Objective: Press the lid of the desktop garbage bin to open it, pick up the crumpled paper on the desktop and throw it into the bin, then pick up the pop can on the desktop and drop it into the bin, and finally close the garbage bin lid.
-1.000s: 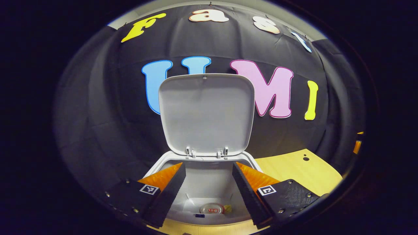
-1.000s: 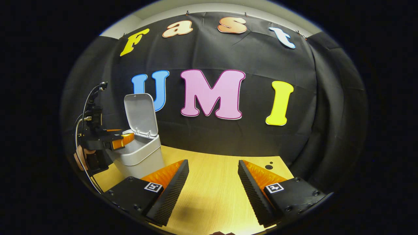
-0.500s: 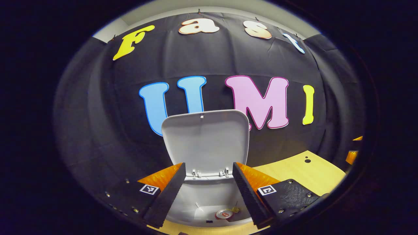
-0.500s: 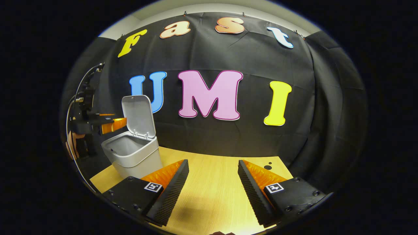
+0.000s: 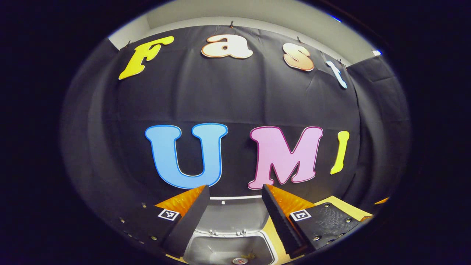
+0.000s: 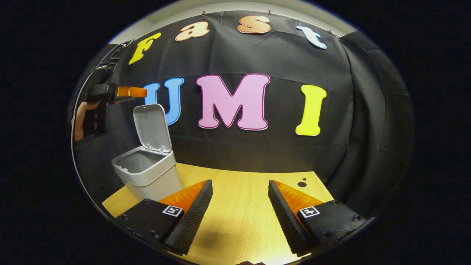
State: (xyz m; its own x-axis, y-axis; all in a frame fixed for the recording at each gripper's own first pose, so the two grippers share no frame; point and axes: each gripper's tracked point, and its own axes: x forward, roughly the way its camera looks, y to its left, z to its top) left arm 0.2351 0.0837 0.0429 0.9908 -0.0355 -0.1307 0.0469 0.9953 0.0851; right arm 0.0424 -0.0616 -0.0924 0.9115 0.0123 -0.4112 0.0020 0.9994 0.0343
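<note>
Left gripper [image 5: 235,217] fingers spread, nothing held, above open bin [image 5: 228,250], pop can [image 5: 239,261] inside below them; right gripper [image 6: 239,217] fingers spread over table [image 6: 239,191].

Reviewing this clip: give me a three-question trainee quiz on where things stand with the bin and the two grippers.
1. True or false: the bin lid is shut.
2. What lies at the bottom of the bin? A) pop can B) spoon C) nothing
3. Fill in: the left gripper hangs ____ the lid's top edge.

Key: 1 false, it stands up, open. 2 A, the pop can. 3 above; both it and the right gripper are open and hold nothing.
</note>
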